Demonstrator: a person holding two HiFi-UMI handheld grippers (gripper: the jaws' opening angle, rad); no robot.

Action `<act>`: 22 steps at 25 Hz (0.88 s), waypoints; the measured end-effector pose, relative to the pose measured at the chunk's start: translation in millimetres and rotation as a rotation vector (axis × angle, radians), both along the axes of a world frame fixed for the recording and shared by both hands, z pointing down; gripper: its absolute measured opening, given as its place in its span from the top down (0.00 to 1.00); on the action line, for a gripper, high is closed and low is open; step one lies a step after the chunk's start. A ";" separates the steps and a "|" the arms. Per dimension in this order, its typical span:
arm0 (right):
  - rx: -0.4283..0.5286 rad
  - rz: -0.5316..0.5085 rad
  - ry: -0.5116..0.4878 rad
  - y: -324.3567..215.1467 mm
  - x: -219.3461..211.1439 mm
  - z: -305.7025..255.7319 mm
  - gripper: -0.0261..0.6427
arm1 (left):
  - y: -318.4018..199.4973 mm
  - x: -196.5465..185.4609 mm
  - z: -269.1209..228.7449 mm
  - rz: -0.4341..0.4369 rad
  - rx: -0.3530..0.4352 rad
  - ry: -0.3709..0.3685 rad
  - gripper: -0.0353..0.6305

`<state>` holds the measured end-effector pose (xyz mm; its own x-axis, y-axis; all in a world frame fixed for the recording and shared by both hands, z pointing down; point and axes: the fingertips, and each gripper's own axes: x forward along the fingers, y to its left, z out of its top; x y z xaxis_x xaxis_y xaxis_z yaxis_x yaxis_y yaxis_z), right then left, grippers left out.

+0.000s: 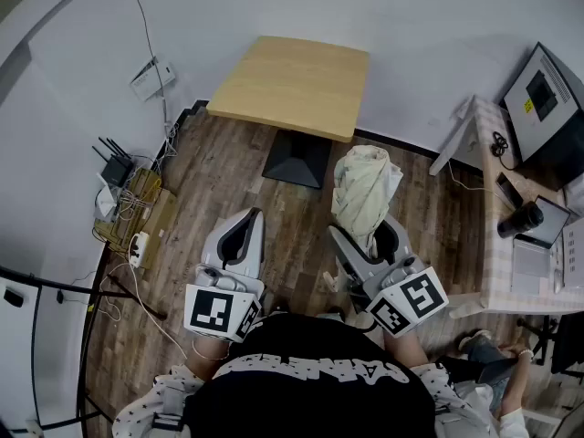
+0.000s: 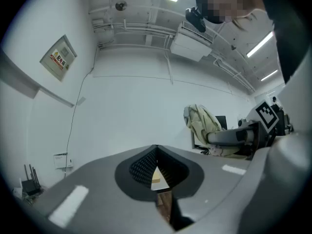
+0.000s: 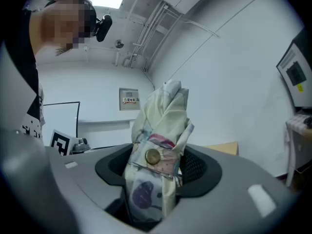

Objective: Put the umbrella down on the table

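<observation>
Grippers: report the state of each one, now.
Left gripper: closed, nothing between its jaws.
Right gripper: closed on the folded umbrella.

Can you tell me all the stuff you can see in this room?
table: one, light wood top, black foot, ahead by the white wall.
umbrella: one, cream, folded, upright in the right gripper.
router: one, black, by the left wall.
monitor: one, dark, far right.
desk: one, checked cloth, right edge.
left gripper: one, grey, shut, empty.
right gripper: one, grey, shut on the umbrella.
</observation>
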<state>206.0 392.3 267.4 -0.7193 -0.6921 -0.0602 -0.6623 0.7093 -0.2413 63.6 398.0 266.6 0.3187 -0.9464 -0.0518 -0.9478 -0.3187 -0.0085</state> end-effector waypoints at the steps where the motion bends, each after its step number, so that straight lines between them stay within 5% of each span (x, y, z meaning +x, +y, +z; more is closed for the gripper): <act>1: 0.002 -0.003 0.000 0.3 -0.4 -0.5 0.54 | 0.5 -0.8 -0.3 -0.001 0.000 0.001 0.94; 16: -0.009 -0.006 0.016 4.8 -2.6 -7.8 0.53 | 0.5 -1.1 -2.7 0.011 -0.017 0.021 0.94; 22: 0.006 -0.024 0.003 6.0 69.8 3.7 0.53 | 1.2 74.4 5.4 0.002 -0.002 -0.002 0.94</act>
